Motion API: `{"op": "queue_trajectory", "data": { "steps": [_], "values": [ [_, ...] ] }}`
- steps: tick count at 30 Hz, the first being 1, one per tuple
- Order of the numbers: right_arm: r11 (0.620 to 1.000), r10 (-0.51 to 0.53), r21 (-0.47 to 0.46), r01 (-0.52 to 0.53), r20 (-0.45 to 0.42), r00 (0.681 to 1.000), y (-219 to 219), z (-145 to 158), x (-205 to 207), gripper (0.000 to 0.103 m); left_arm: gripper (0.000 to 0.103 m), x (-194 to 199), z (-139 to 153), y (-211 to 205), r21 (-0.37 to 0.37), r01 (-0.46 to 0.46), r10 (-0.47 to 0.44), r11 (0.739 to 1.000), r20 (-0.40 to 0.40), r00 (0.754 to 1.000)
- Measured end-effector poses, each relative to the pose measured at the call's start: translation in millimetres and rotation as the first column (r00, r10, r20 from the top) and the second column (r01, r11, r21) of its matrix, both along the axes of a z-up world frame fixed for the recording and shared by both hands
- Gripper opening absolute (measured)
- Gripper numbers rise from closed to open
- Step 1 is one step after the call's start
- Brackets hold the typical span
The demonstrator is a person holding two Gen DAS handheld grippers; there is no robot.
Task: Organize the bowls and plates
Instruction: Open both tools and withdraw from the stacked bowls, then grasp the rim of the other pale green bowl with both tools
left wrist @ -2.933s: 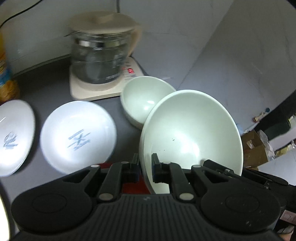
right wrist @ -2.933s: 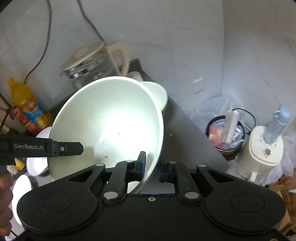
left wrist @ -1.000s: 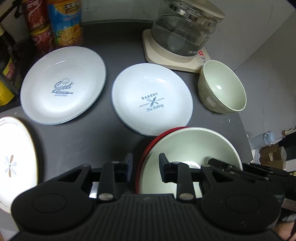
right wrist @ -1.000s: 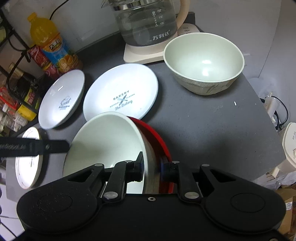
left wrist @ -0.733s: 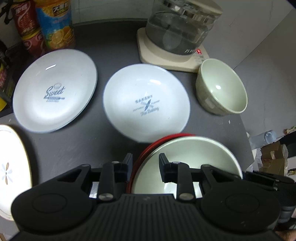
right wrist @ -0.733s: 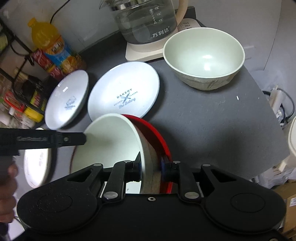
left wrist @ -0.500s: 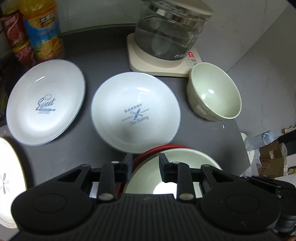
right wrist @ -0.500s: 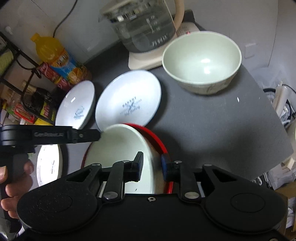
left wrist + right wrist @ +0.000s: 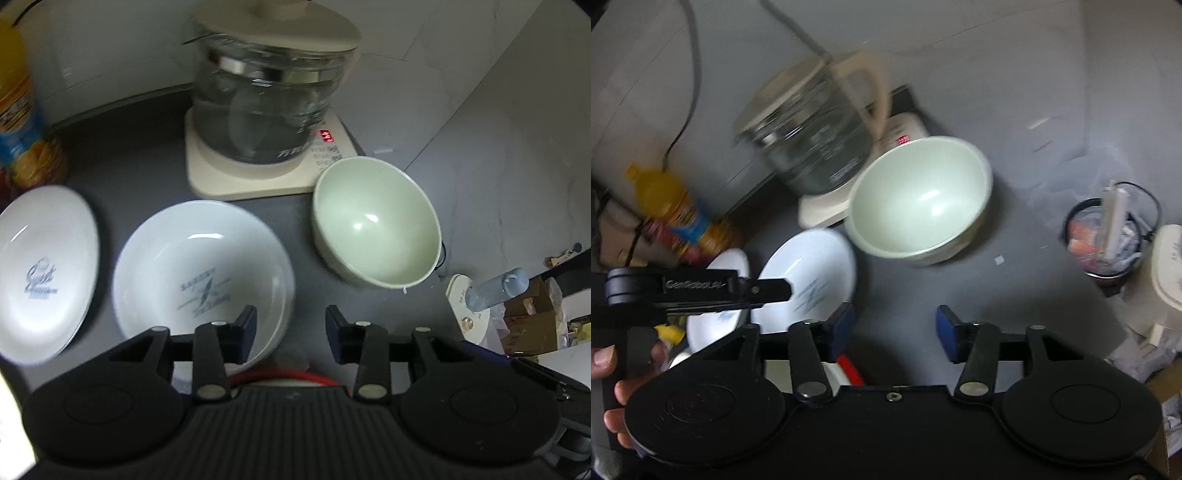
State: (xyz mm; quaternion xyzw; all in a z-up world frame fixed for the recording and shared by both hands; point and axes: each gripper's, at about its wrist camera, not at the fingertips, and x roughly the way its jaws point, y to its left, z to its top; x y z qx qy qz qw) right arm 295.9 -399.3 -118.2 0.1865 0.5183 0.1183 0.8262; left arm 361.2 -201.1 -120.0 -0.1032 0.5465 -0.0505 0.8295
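Left gripper (image 9: pixel 290 334) and right gripper (image 9: pixel 894 332) are seen just opened, empty, above the red plate (image 9: pixel 284 377).

- Worktop (image 9: pixel 140 162): dark grey, plain.
- Bowl (image 9: pixel 376 229): pale green, plain inside.
- Bakery plate (image 9: pixel 203 280): white, blue-grey lettering and crossed motif at centre.
- Sweet plate (image 9: pixel 44 273): white, blue-grey script print.
- Red plate (image 9: pixel 280 376): only a red rim shows.
- Kettle (image 9: pixel 266 110): clear glass, cream lid and base, red lit digits.
- Bottle (image 9: pixel 676 214): orange-yellow, with a red, blue and orange label.
- Left gripper (image 9: pixel 290 328): black.
- Right gripper (image 9: pixel 894 328): black, fingers (image 9: pixel 947 326) faced blue.
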Motion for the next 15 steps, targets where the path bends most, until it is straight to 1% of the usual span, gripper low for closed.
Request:
{"op": "queue_trajectory", "data": {
  "steps": [3, 5, 7, 8, 10, 13, 15],
  "values": [
    [0.998, -0.056, -0.018, 0.056, 0.002, 0.998, -10, -4, 7, 0.059, 0.044, 13, -4, -10, 0.000, 0.020, -0.020, 1.000, -0.008, 1.000],
    [0.996, -0.088, -0.025, 0.088, 0.010, 0.996, -15, -6, 13, 0.066, 0.047, 20, -7, -16, -0.006, 0.041, -0.041, 0.999, -0.003, 0.999],
    [0.991, -0.131, -0.031, 0.131, 0.021, 0.991, -18, -9, 18, 0.071, 0.056, 29, -9, -22, 0.022, 0.051, -0.051, 0.998, 0.002, 0.999],
    [0.989, -0.145, -0.031, 0.146, 0.025, 0.989, -20, -11, 19, 0.073, 0.058, 32, -11, -24, 0.027, 0.052, -0.052, 0.998, 0.005, 0.999],
    [0.984, -0.174, -0.035, 0.175, 0.027, 0.984, -23, -17, 25, 0.076, 0.062, 40, -15, -27, 0.010, 0.066, -0.067, 0.998, 0.012, 0.998],
    [0.981, -0.191, -0.034, 0.191, 0.010, 0.981, -23, -26, 34, 0.076, 0.063, 54, -22, -31, 0.004, 0.074, -0.074, 0.997, 0.006, 0.997],
    [0.980, -0.195, -0.042, 0.195, 0.006, 0.981, -20, -31, 41, 0.076, 0.063, 62, -26, -31, 0.014, 0.079, -0.079, 0.997, 0.020, 0.997]
  ]
}}
